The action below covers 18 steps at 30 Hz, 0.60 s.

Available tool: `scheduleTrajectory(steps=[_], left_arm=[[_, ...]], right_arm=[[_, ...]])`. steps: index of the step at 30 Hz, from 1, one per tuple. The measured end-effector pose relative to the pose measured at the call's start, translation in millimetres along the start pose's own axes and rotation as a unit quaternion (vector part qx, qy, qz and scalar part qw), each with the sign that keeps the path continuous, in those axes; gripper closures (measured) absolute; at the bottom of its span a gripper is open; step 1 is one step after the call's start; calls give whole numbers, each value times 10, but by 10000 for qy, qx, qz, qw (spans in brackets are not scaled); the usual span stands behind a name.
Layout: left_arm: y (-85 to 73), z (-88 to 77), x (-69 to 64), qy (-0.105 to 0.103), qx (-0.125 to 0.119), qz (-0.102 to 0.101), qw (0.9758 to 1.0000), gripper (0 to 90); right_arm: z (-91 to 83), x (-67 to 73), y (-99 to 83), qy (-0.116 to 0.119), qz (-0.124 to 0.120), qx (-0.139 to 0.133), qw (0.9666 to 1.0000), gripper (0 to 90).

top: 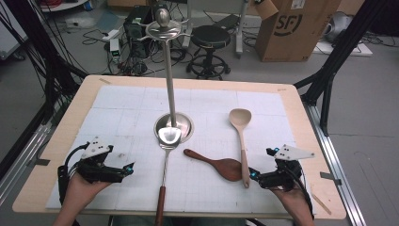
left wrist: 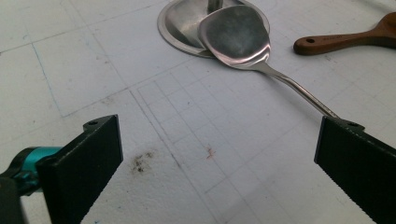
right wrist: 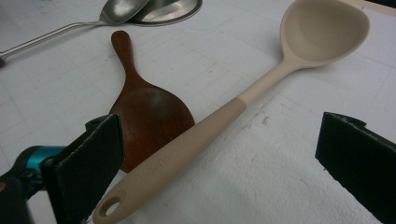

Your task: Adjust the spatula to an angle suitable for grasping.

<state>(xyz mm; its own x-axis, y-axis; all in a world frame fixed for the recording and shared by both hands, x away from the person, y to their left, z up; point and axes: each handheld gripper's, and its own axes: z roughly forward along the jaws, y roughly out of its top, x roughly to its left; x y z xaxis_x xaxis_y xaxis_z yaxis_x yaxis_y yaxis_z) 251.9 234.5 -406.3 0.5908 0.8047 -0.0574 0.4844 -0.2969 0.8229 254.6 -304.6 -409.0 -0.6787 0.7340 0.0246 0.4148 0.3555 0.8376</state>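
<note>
Both tongs stand released, nothing between their jaws: the left tongs (top: 130,168) over bare white mat, the right tongs (top: 253,175) just beside the handle end of the beige silicone ladle (top: 242,143). The high view adds a tall steel utensil stand (top: 170,80) on the table (top: 61,141). Three utensils lie there: the ladle, a dark wooden rice paddle (right wrist: 147,112) and a steel spatula (left wrist: 243,39). The ladle's long axis runs away from the person, bowl at the far end.
</note>
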Motion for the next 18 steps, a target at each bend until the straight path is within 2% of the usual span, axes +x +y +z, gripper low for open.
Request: scheduleTrajectory(steps=[10,11,18], left_arm=[[10,34,12,-78,-37,9,10000,17],[7,35,10,-152,-48,-32,9999,17],[-1,44,9,-133,-57,-43,9999,17]], right_arm=[[-7,-23,-23,-33,4,8,10000,6],[-12,-26,-26,-22,18,5,10000,6],[-3,-1,-17,-57,-19,-28,10000,6]])
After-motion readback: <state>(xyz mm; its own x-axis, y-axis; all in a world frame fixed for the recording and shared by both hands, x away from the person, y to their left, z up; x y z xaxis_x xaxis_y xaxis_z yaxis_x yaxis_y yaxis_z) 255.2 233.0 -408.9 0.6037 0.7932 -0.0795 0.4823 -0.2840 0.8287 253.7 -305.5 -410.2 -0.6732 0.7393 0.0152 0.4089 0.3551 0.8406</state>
